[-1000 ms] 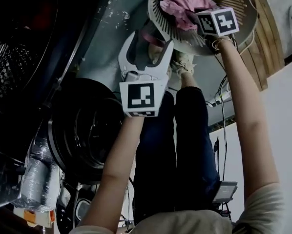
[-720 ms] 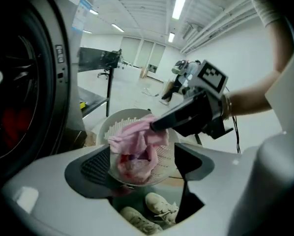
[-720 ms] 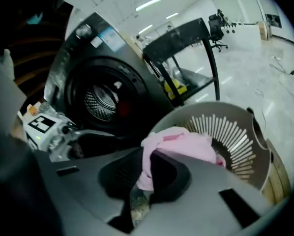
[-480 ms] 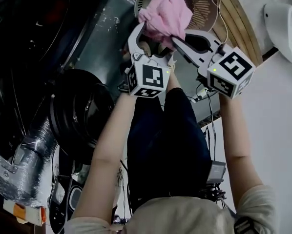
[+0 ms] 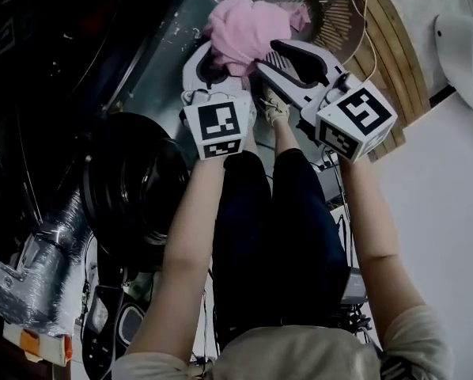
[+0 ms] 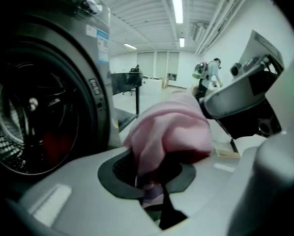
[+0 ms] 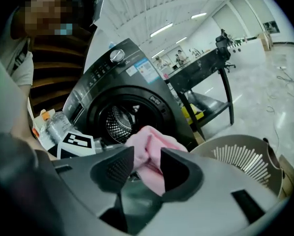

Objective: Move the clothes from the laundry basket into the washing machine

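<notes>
A pink cloth [image 5: 244, 26] hangs in the air between both grippers, above the beige laundry basket [image 5: 339, 6]. My left gripper [image 5: 213, 54] is closing its jaws on the cloth's lower fold [image 6: 171, 132], and the fabric is pinched between its pads [image 6: 122, 173]. My right gripper [image 5: 266, 58] is opening; the cloth [image 7: 152, 154] still lies between its jaws, which stand apart. The dark washing machine [image 5: 134, 188] sits to the left with its round opening [image 7: 122, 122] facing the grippers and its drum [image 6: 29, 117] visible. The basket [image 7: 245, 161] looks empty inside.
A silver flexible duct [image 5: 39, 267] lies at the lower left beside the machine. The person's legs [image 5: 276, 212] stand between machine and basket. Wooden boards [image 5: 395, 46] and a white fixture [image 5: 466, 38] are on the right. A black table [image 7: 211, 63] stands beyond the machine.
The right gripper lifted the pink cloth out of the basket. The left gripper rose to meet it and closed on the cloth, while the right jaws spread apart.
</notes>
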Demonstrator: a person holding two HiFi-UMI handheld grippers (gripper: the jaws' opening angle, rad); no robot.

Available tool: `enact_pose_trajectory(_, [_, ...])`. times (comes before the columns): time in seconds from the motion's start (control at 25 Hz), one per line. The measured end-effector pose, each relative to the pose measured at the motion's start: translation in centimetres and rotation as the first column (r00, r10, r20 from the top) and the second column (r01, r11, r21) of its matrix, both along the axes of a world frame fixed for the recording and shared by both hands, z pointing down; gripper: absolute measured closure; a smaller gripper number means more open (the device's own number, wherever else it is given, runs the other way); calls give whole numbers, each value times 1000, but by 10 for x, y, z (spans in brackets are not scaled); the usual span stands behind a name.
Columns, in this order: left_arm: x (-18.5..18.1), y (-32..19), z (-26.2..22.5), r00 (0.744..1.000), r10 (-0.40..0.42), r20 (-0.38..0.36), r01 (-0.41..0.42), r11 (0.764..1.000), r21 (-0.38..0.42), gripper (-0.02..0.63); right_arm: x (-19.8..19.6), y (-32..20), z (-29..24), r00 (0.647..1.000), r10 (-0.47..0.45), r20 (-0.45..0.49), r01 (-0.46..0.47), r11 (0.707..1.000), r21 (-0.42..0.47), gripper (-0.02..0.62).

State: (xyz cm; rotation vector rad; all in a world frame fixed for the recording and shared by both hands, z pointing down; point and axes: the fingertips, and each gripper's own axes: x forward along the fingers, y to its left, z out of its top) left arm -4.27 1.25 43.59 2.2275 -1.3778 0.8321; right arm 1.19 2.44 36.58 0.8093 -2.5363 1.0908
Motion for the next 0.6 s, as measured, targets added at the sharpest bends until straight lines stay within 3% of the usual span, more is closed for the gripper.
enact_pose_trajectory(0.12, [-57,-8,-1,990,-113,87,111,993,29,538,-2,-1,17,999,25,-23,-26,999,-27,440])
enact_pose_trajectory(0.24, [-107,-20,7,967,-191,170,184,981,55,538,-8,2,31,999,-7,-35,5,998,-55,440])
enact_pose_trajectory(0.32, [-135,-32,17,950,-251,186,244,968,62,538,-10,4,40,998,-29,-62,26,999,-44,440])
enact_pose_trajectory(0.44, [-175,-51,36,909,-369,193,360,930,77,538,-14,5,53,996,-34,-81,30,999,-44,440])
enact_pose_trajectory(0.6, [-222,-73,62,829,-524,195,522,851,66,538,-26,3,73,996,-43,-75,37,995,-89,440])
